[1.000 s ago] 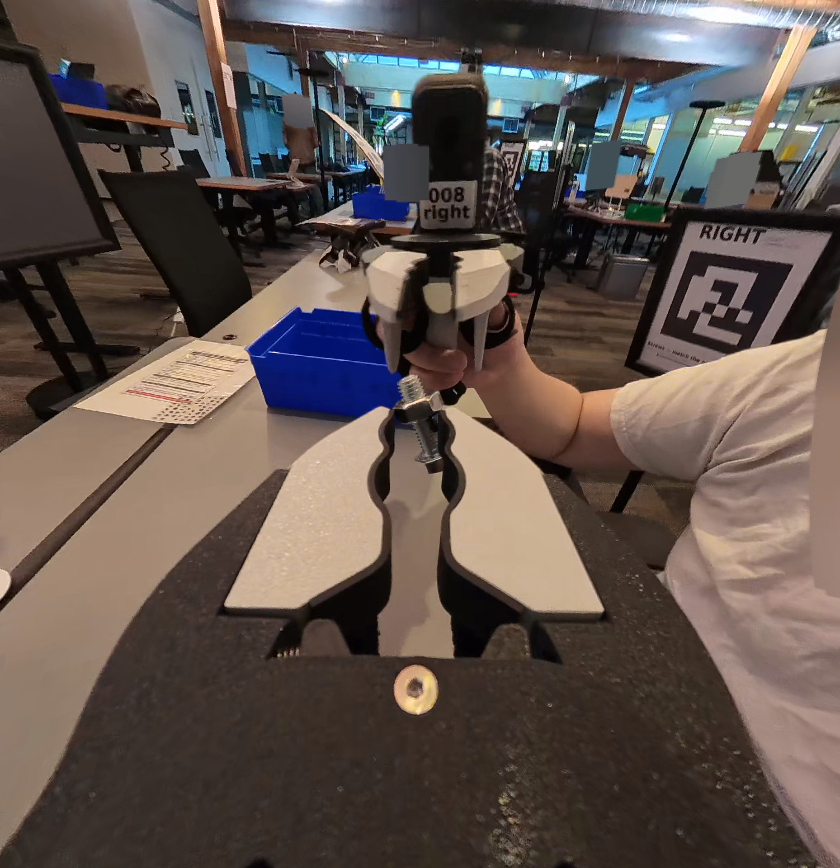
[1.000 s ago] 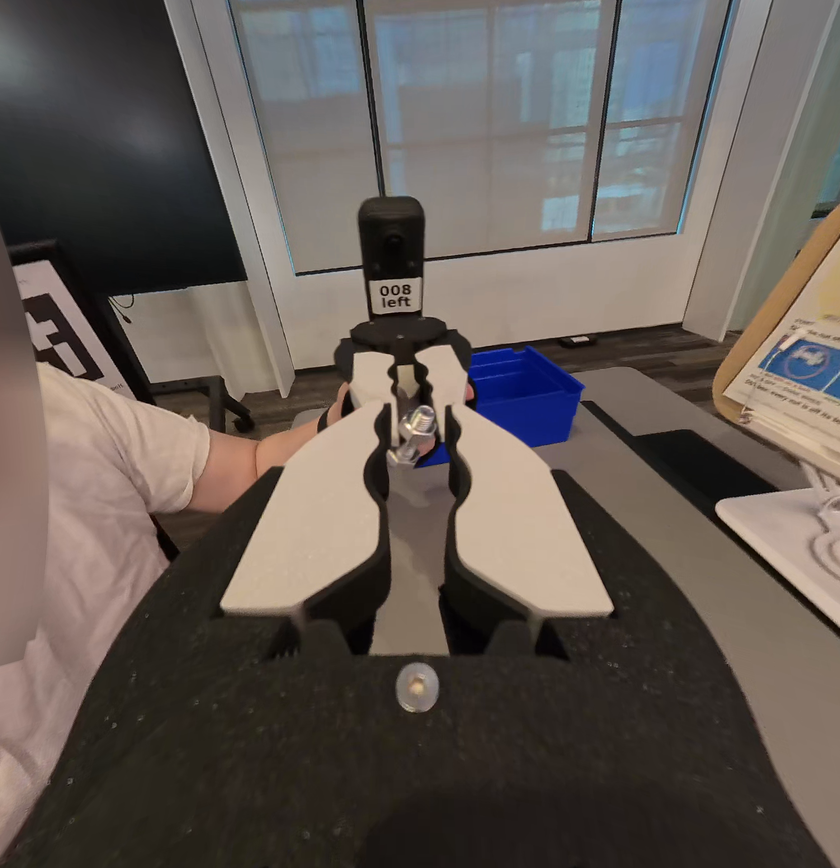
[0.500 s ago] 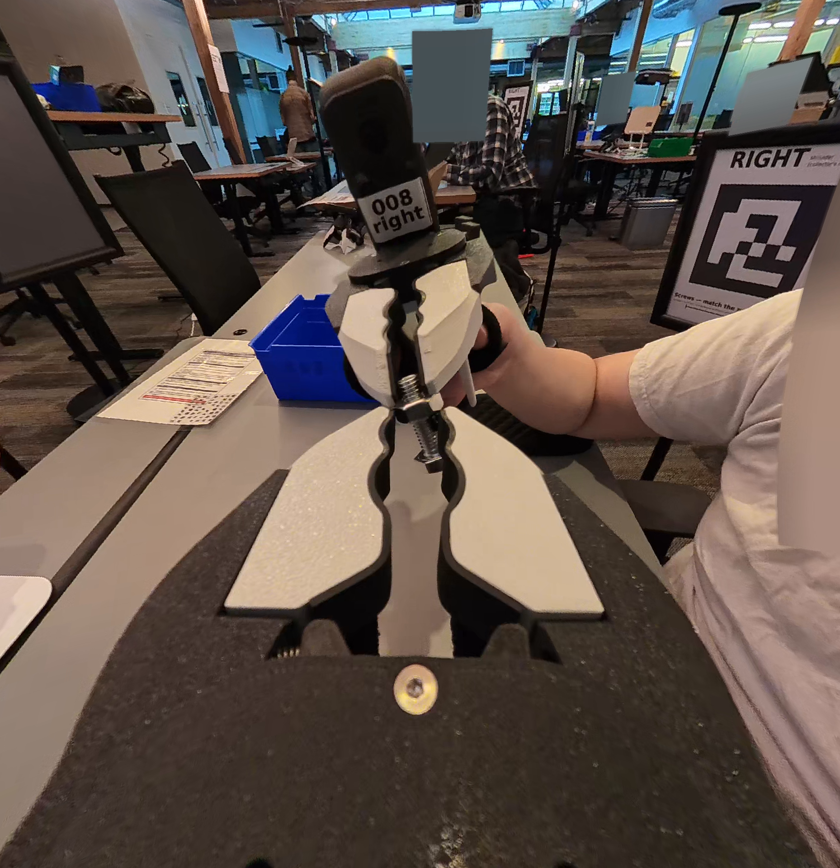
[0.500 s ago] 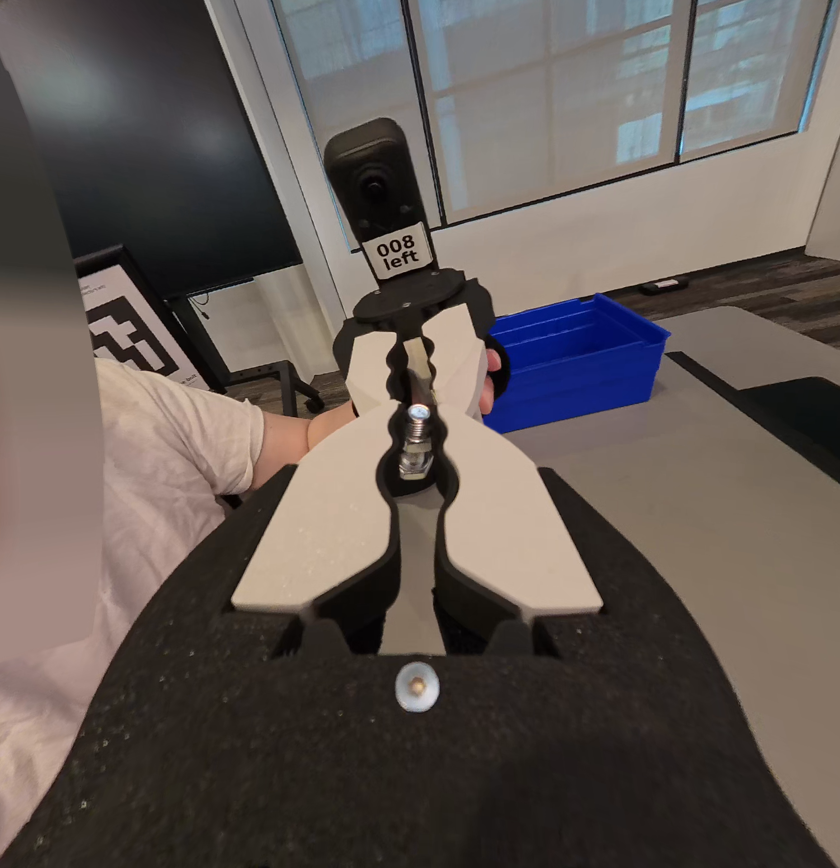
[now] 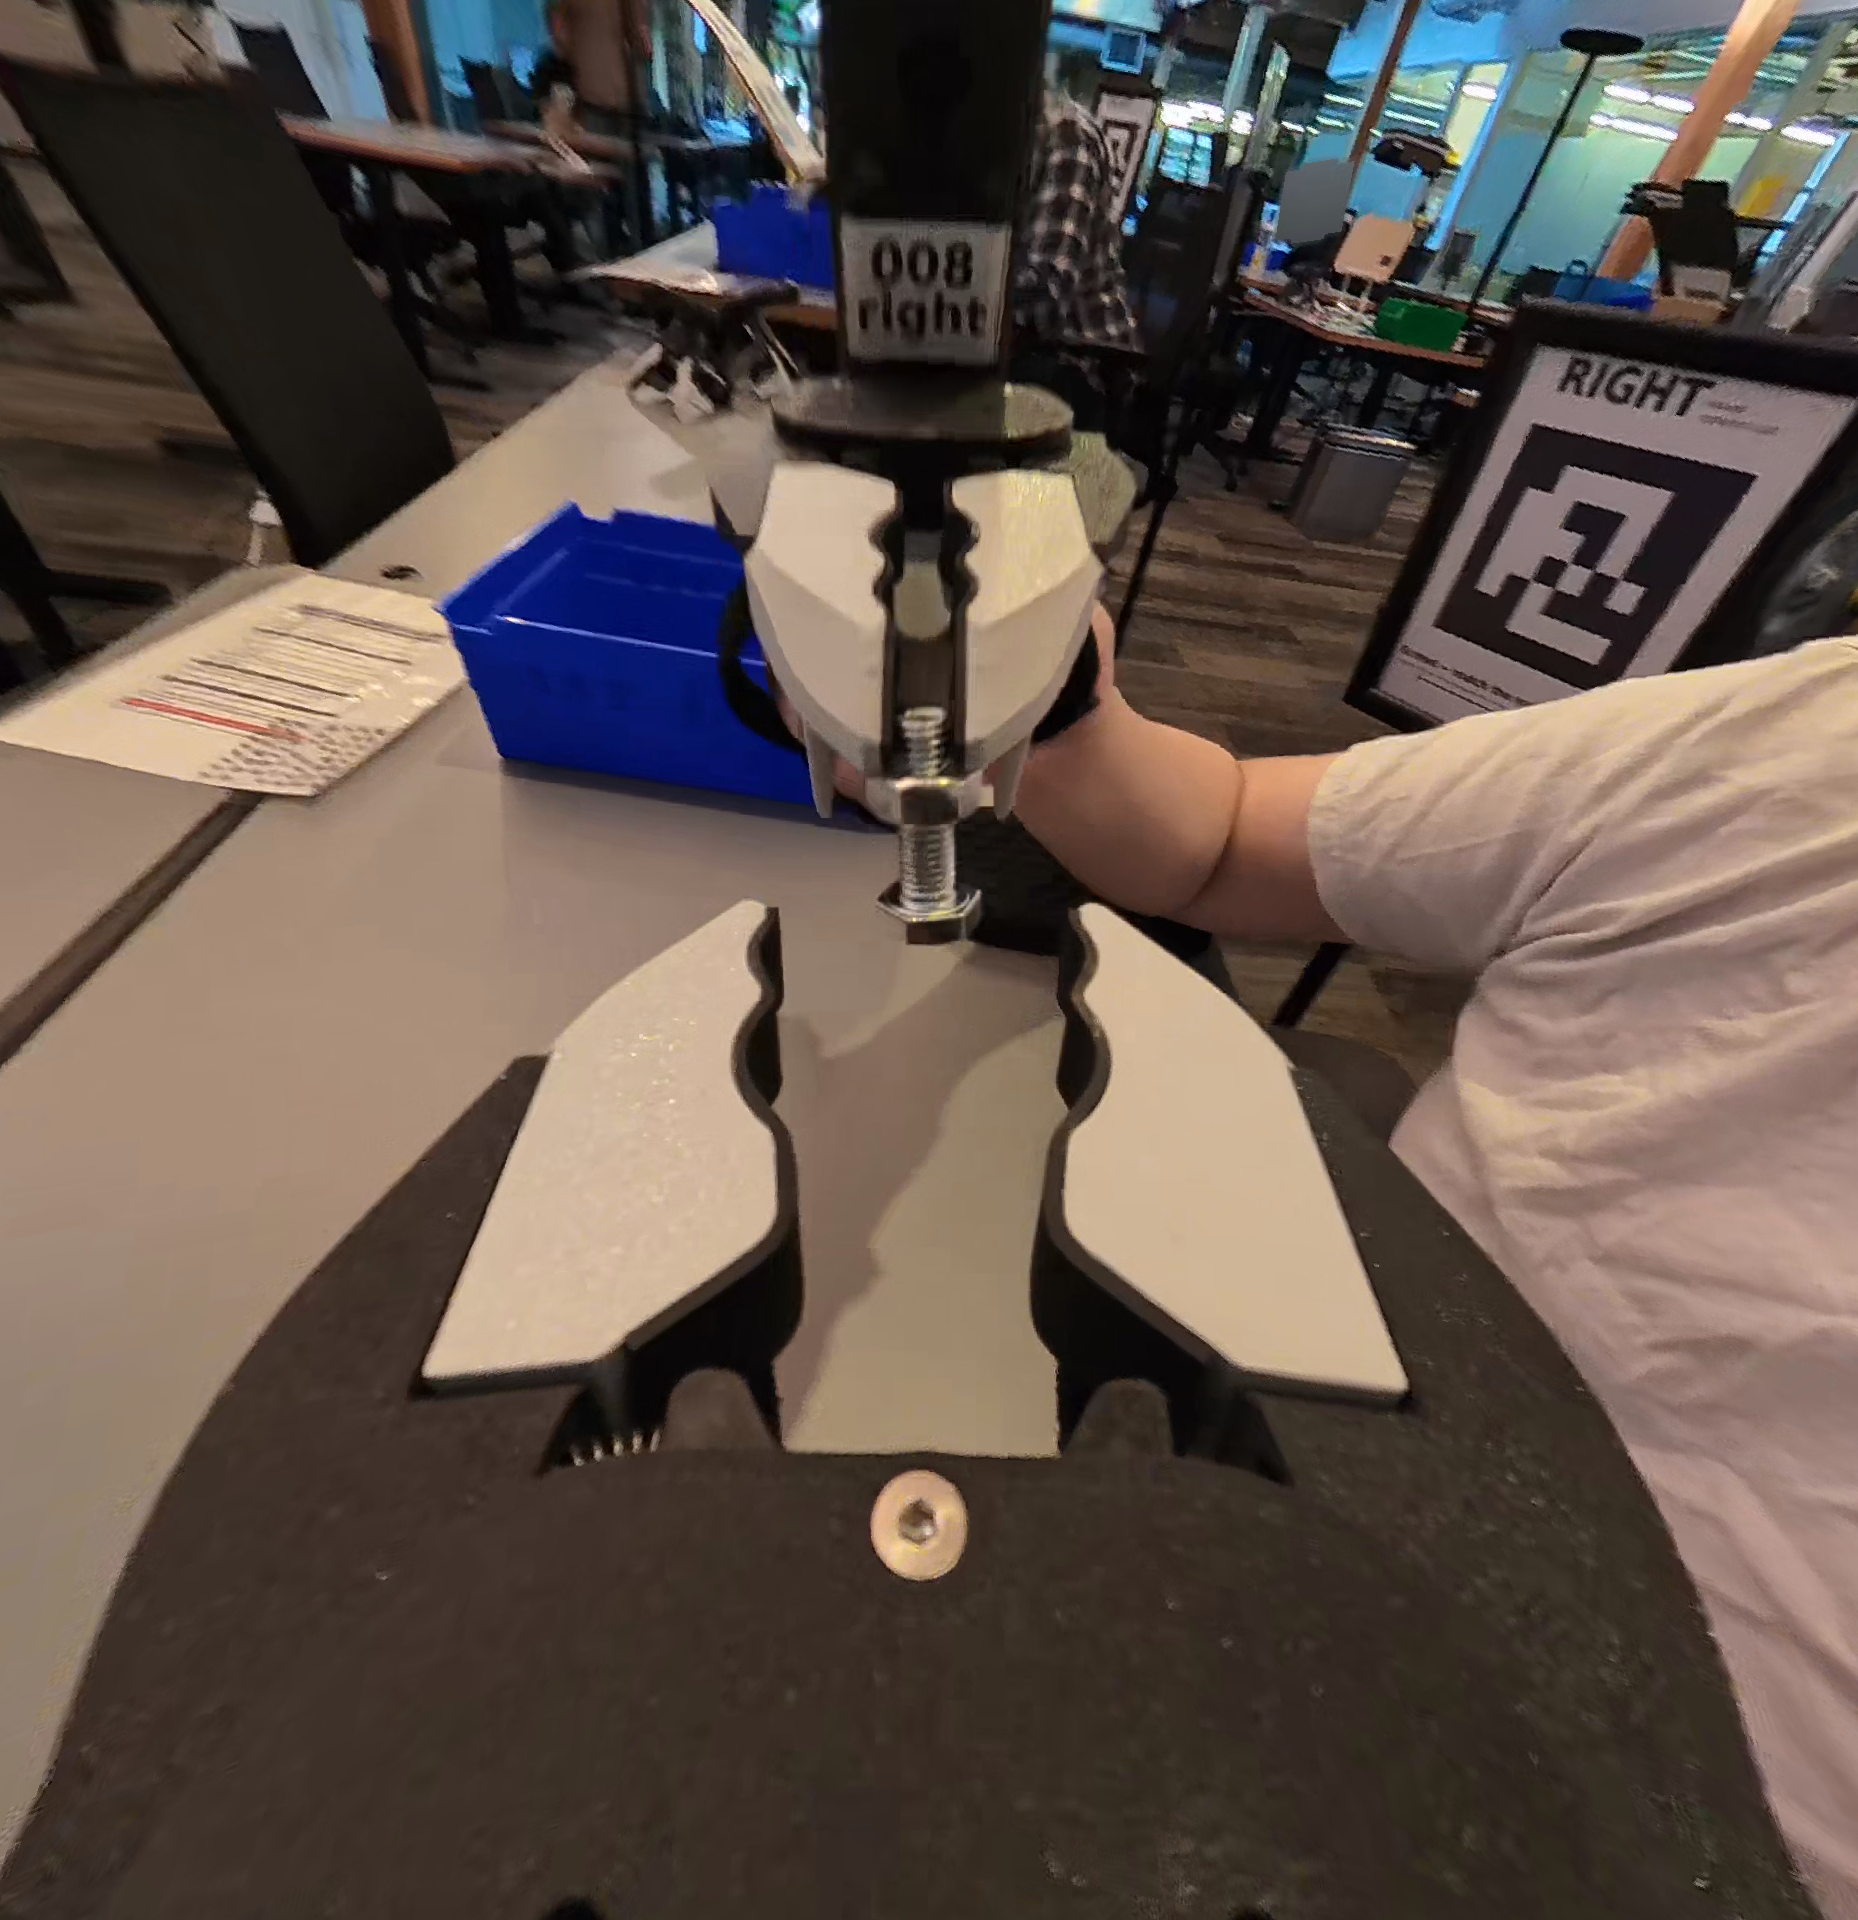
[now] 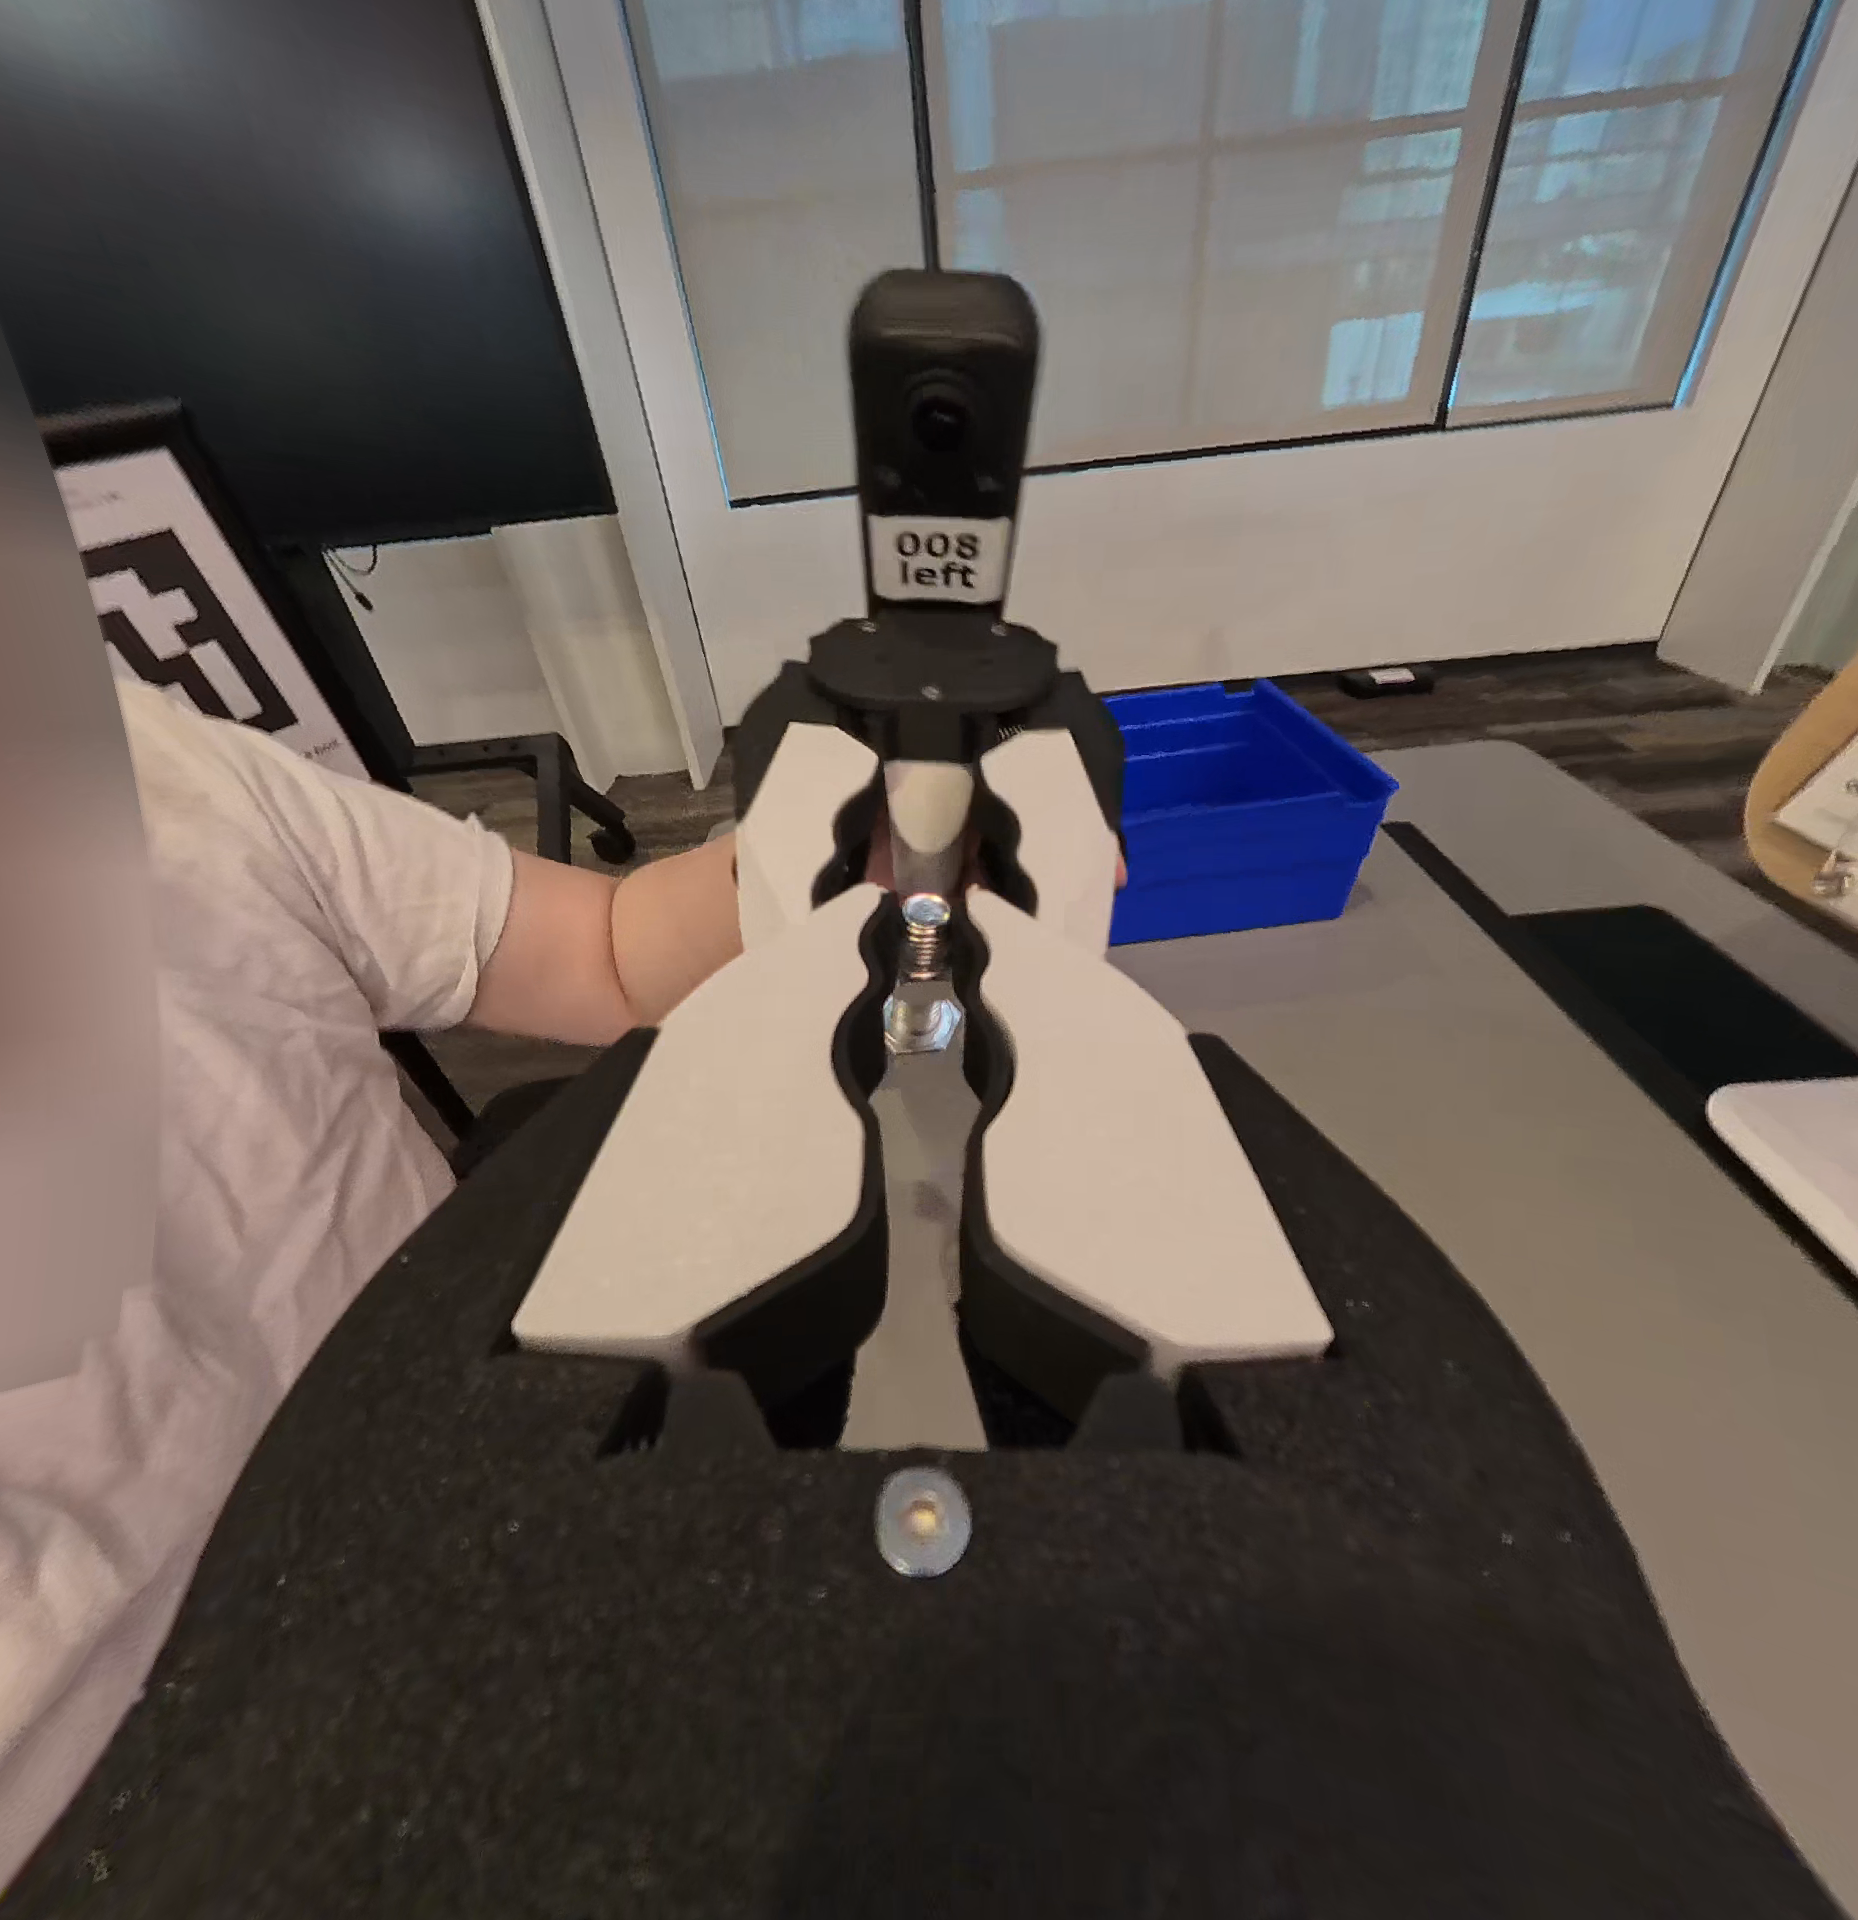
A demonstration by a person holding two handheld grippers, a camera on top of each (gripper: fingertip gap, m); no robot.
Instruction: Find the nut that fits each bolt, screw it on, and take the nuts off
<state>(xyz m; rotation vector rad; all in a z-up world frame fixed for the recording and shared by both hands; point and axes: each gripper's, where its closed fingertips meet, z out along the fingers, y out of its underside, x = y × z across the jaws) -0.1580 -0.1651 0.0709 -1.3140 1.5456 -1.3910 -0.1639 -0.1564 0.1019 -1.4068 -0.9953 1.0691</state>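
Okay, from the left wrist camera I've got the paper sheet (image 5: pixel 229 686) far left on the grey table (image 5: pixel 281 987), then the blue bin (image 5: pixel 613 665) just beside it. Moving right, my left gripper (image 5: pixel 920 951) has its jaws wide apart with nothing between them. Just past its tips is the bolt (image 5: pixel 927 868), hanging head toward me, threads running up into the nut (image 5: pixel 920 800). The right gripper (image 5: pixel 920 774) faces me from across, jaws pinched on that nut, so the whole piece is up off the table, in the gap between the two tools. Further right there's a forearm and a white sleeve (image 5: pixel 1579 883), and behind them a framed marker board (image 5: pixel 1590 561).

On the right wrist camera now: white sleeve on the left, then my right gripper (image 6: pixel 920 1023) in the middle, clamped on the nut (image 6: pixel 920 1023) with the bolt (image 6: pixel 923 940) poking forward out of it toward the other tool. The left gripper (image 6: pixel 923 904) sits straight ahead, jaws parted, not touching the bolt. To the right, the bin (image 6: pixel 1247 810) is on the table (image 6: pixel 1424 1091), with a white tray edge (image 6: pixel 1808 1174) at the far right.
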